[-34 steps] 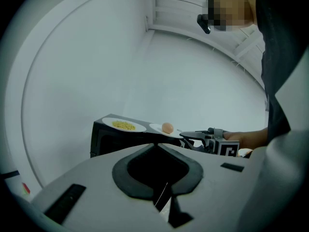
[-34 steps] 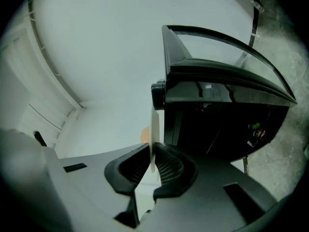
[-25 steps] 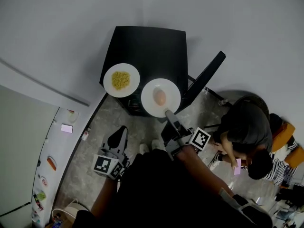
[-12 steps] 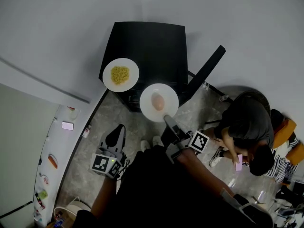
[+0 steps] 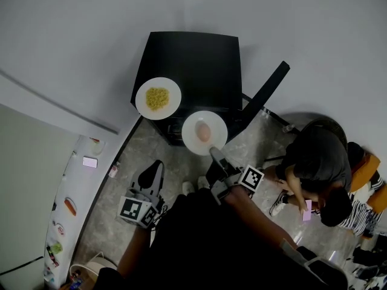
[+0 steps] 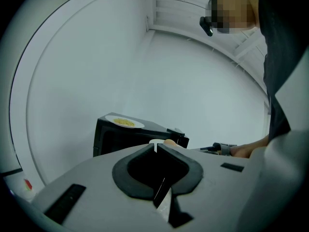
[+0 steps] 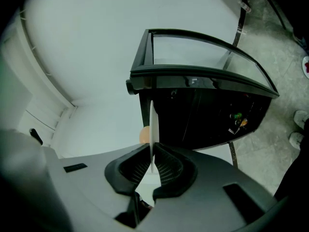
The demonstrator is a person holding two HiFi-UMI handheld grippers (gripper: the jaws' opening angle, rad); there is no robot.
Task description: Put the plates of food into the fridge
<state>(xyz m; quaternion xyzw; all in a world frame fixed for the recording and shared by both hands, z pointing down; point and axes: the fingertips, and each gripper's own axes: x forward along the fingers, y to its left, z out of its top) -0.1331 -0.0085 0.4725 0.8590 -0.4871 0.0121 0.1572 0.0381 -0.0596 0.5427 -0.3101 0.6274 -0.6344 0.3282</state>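
Lower now and drawn off the front edge of the black table (image 5: 193, 59), the plate of pale oval food (image 5: 191, 132) rides ahead of the right gripper (image 5: 213, 152), rim clamped between its jaws, ready for the fridge (image 5: 78, 186), while the left gripper (image 5: 153, 167) hangs closed and empty, the plate of yellow food (image 5: 144, 94) waiting beyond.

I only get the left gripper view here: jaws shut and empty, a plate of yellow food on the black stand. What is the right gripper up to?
Observer: The right gripper is shut on the rim of a second plate.
Operator: Is that plate resting on the stand?
Observer: No. In the head view it looks held in the air, just off the front edge of the stand.
Operator: Anyone else around?
Observer: Yes, a person crouches on the floor to the right of the stand.
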